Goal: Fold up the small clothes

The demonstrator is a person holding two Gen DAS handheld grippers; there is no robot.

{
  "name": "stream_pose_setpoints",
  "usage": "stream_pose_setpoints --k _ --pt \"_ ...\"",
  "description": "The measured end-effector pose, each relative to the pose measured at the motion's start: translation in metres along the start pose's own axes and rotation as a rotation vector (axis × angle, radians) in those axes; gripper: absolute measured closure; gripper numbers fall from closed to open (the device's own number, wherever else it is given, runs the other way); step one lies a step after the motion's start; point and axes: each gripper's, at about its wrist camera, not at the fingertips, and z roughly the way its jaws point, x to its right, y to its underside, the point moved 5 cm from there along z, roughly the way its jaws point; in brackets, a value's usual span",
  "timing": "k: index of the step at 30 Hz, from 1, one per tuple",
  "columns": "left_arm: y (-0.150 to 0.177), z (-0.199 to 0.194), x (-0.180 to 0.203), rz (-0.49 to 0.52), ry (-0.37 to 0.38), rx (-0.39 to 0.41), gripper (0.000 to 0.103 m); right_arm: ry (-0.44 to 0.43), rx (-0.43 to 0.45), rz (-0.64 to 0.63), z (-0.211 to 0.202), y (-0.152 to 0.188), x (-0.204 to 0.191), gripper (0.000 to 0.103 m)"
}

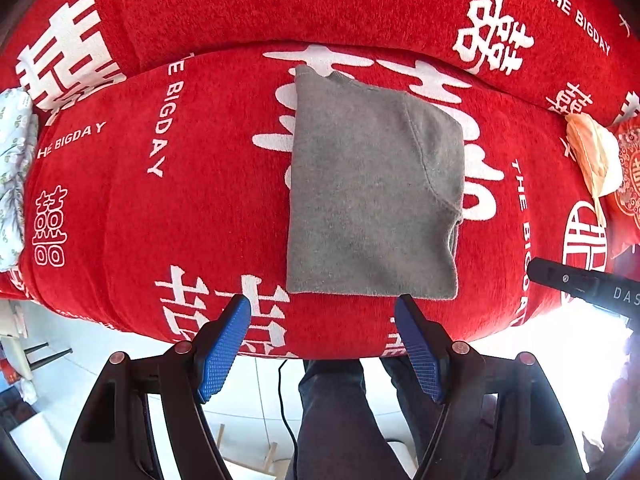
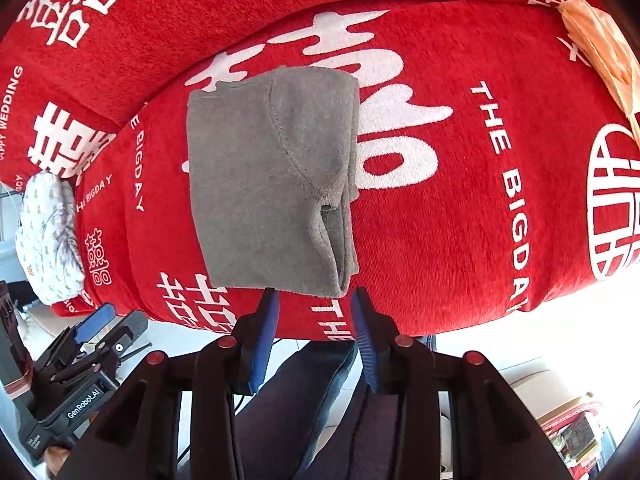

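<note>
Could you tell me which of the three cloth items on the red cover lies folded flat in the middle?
The grey garment; the floral cloth and peach cloth lie crumpled at opposite edges.

Cut off at the left edge, far left of the left gripper (image 1: 323, 310): floral fabric (image 1: 12, 176), extent unknowable. Cut off at the right edge: peach cloth (image 1: 594, 156) and, beside it, a red patterned cushion (image 1: 628, 184). Hidden under the folded grey garment (image 1: 372, 196) ahead of the claw: part of the large white character on the red cover (image 1: 192, 200). Layers inside the fold not countable. Below the right gripper (image 2: 314, 300), dark trouser legs (image 2: 296, 404) partly masked by the frame. Overexposed floor near the right edge; nothing readable there.
</note>
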Motion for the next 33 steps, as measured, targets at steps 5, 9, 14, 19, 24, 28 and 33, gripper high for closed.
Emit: stream_pose_setpoints --k 5,9,14,19,24,28,33 --pt "-0.003 -0.008 -0.002 -0.006 0.002 0.04 0.0 0.013 0.029 0.002 -0.007 0.002 0.0 0.051" --pt "-0.005 -0.007 -0.003 -0.007 -0.01 0.034 0.0 0.053 0.067 -0.018 -0.013 0.0 -0.003 0.033" --pt "-0.009 -0.011 -0.007 0.001 -0.054 0.053 0.0 0.12 0.129 -0.056 -0.024 -0.005 -0.012 0.014" --pt "-0.017 -0.016 -0.009 0.006 -0.077 0.067 0.0 0.119 0.114 -0.066 -0.024 -0.008 -0.02 0.014" --pt "-0.021 -0.016 -0.009 0.006 -0.082 0.061 0.0 0.16 0.125 -0.082 -0.03 -0.01 -0.029 0.014" --pt "-0.024 -0.019 -0.005 0.019 -0.061 0.061 0.0 0.171 0.13 -0.079 -0.031 -0.011 -0.033 0.014" --pt "-0.027 -0.019 -0.004 0.019 -0.064 0.05 0.0 0.193 0.113 -0.085 -0.026 -0.009 -0.036 0.014"
